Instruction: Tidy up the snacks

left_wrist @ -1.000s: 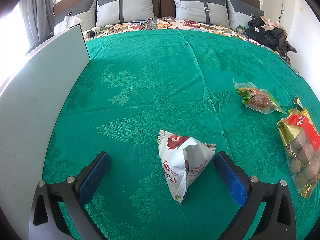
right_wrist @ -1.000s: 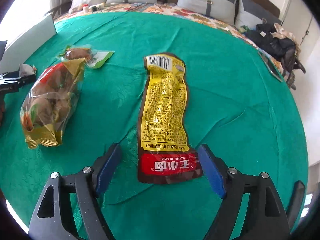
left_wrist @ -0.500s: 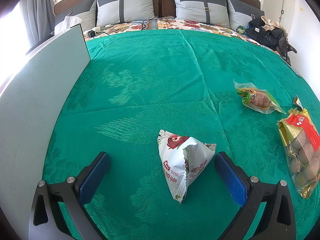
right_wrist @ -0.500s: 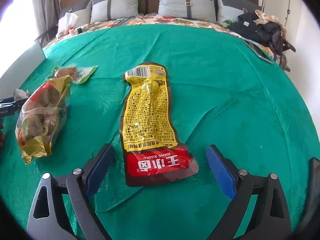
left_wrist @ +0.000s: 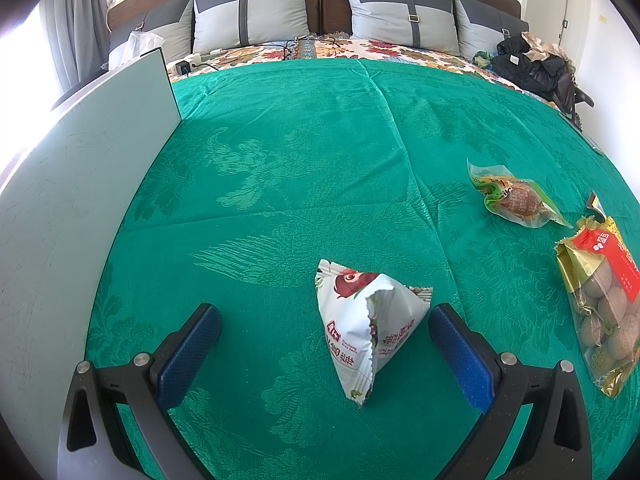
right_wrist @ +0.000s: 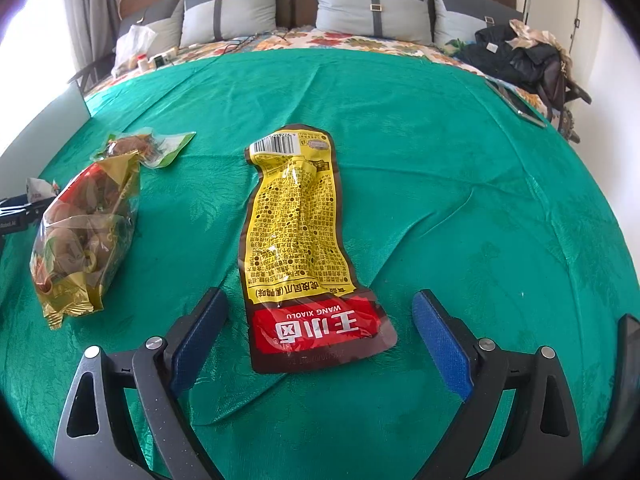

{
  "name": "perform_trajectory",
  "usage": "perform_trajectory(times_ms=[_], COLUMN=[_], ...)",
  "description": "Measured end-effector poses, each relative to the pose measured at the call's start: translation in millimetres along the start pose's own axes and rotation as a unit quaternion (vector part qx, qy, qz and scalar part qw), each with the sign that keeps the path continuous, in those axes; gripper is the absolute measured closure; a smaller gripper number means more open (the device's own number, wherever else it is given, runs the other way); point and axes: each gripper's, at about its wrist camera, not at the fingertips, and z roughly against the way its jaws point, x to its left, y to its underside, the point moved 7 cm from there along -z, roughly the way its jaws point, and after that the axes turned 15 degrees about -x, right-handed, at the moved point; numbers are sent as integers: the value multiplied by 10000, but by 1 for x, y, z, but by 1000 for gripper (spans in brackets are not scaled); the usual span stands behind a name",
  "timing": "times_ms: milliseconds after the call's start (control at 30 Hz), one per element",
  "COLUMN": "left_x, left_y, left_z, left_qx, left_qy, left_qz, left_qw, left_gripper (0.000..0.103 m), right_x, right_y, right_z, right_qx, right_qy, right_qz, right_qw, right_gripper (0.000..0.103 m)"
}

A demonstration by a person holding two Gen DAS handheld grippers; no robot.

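A white triangular snack pack (left_wrist: 366, 324) stands on the green bedspread between the fingers of my open left gripper (left_wrist: 324, 328), nearer the right finger. A long yellow and red pouch (right_wrist: 304, 240) lies flat with its red end between the fingers of my open right gripper (right_wrist: 320, 320). A gold bag of round nuts (left_wrist: 600, 304) (right_wrist: 86, 232) and a small clear green packet (left_wrist: 516, 198) (right_wrist: 148, 146) lie between the two grippers. Neither gripper touches a snack.
A tall white panel (left_wrist: 72, 216) stands along the left side of the bed. Grey pillows (left_wrist: 252, 16) line the headboard. Dark clothes and a bag (right_wrist: 524, 60) lie at the far right. A phone or tablet (right_wrist: 516, 106) lies near the right edge.
My right gripper has turned and shifted, so the yellow pouch now sits straighter between its fingers. The left gripper and the triangular pack have not moved.
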Motion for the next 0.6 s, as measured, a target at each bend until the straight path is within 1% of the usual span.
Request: perform_trajectory(times_ms=[600], left_x=[0], left_y=[0], left_z=[0], left_qx=[-1], left_qy=[0], left_qz=[1], left_qw=[10000], left_gripper=[0], right_x=[-4], right_y=[1], right_z=[1], right_qx=[-7], right_qy=[10], right_qz=[-24], right_qw=[10000], right_gripper=[8])
